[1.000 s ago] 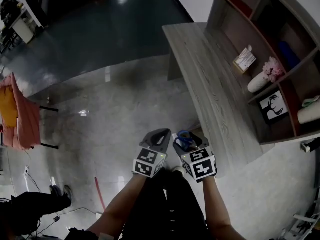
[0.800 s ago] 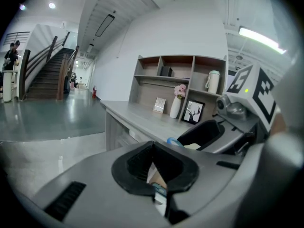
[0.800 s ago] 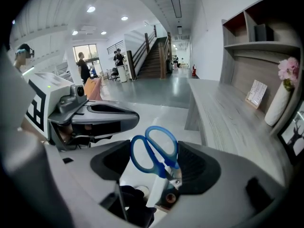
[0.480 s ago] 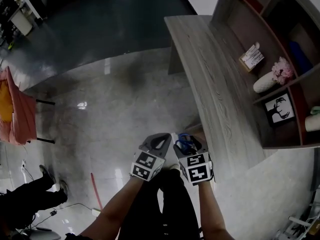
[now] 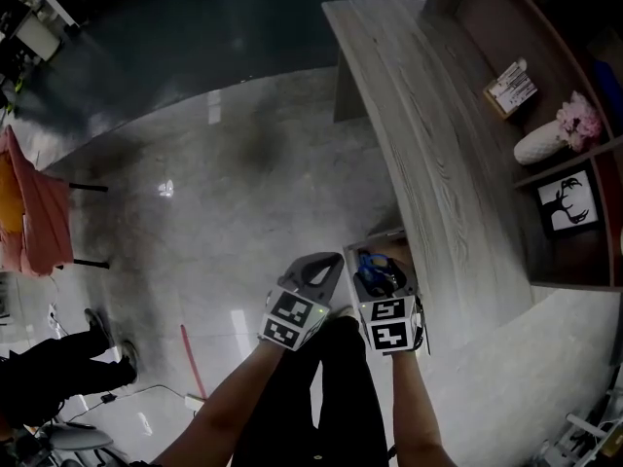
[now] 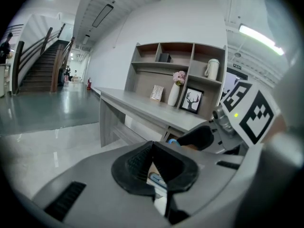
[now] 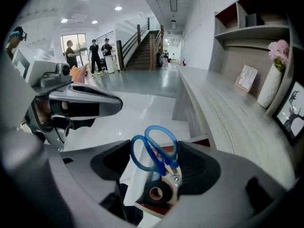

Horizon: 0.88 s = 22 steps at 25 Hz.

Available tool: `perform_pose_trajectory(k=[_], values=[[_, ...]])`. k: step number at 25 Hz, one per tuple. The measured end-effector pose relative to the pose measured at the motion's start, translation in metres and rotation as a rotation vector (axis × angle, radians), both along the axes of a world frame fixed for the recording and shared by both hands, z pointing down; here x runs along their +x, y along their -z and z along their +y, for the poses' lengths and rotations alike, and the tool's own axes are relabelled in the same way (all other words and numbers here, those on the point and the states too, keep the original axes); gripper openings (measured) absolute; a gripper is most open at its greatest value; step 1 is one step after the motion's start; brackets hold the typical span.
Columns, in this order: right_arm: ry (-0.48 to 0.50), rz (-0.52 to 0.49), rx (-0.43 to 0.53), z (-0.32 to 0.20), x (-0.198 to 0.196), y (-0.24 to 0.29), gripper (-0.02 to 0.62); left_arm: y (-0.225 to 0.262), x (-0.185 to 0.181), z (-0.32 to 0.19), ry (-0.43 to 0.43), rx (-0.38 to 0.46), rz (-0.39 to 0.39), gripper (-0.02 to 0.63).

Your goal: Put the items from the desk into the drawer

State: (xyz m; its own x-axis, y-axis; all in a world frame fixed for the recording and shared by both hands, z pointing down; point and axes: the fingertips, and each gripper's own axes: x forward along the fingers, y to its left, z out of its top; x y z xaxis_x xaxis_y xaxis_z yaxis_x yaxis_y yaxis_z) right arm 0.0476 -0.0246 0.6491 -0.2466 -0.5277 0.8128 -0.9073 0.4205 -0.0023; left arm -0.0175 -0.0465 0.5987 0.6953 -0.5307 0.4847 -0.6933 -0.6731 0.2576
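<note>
My right gripper (image 7: 156, 167) is shut on blue-handled scissors (image 7: 154, 148), whose loops stand up between the pads. In the head view the scissors (image 5: 373, 264) and right gripper (image 5: 382, 270) hang over the open drawer (image 5: 375, 238) under the grey wooden desk (image 5: 438, 144). Below the jaws the drawer holds a black tape roll (image 7: 156, 193) and a white flat item (image 7: 135, 182). My left gripper (image 5: 319, 266) hangs just left of the right one. Its pads meet at the tip in the left gripper view (image 6: 152, 148), shut on nothing.
A shelf unit behind the desk carries a card (image 5: 511, 88), a white vase with pink flowers (image 5: 550, 139) and a deer picture (image 5: 567, 202). Orange cloth (image 5: 29, 212) hangs on a rack far left. A person's legs (image 5: 58, 368) show at lower left. Glossy floor lies left of the desk.
Both grippers have sunk toward the open drawer, side by side as before. The scissors stay in the right gripper.
</note>
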Motion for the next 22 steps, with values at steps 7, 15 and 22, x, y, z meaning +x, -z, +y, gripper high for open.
perform_pose_trajectory(k=[7,15,22], values=[[0.002,0.131,0.024,0.002,0.004,-0.021,0.324,-0.018,0.006,0.004,0.010,-0.022,0.012,0.009],[-0.093,0.152,0.026,-0.003,0.011,-0.034,0.321,-0.030,0.002,0.004,0.016,-0.041,0.020,0.009],[-0.075,0.273,-0.017,-0.009,0.010,-0.044,0.321,-0.031,-0.003,-0.002,0.032,-0.046,0.025,0.009]])
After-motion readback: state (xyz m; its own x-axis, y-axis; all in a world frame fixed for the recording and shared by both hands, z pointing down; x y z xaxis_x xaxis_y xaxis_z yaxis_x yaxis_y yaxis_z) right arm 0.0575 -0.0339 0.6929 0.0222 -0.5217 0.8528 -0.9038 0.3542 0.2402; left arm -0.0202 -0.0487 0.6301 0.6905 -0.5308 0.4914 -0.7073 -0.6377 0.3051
